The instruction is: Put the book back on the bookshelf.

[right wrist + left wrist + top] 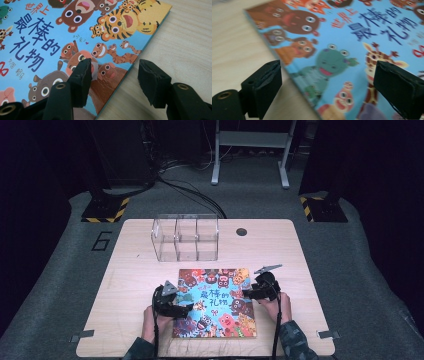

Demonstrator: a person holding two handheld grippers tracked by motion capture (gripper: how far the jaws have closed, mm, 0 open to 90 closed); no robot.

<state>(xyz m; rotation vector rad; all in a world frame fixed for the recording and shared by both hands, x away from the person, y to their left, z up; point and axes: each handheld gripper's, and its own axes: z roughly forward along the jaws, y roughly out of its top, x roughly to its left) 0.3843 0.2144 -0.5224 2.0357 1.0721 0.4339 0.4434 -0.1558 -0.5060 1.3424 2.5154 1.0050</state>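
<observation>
The left tongs (186, 308) stand wide open astride the left edge of the picture book (216, 301), one jaw over the cover, one over the table (125, 270), gripping nothing. The book lies flat near the table's front, before the clear box (186, 237). The right tongs (245, 293) straddle its right edge, partly closed with gaps visible. Closing flat, either may skid off the thin edge, pushing the book askew.
</observation>
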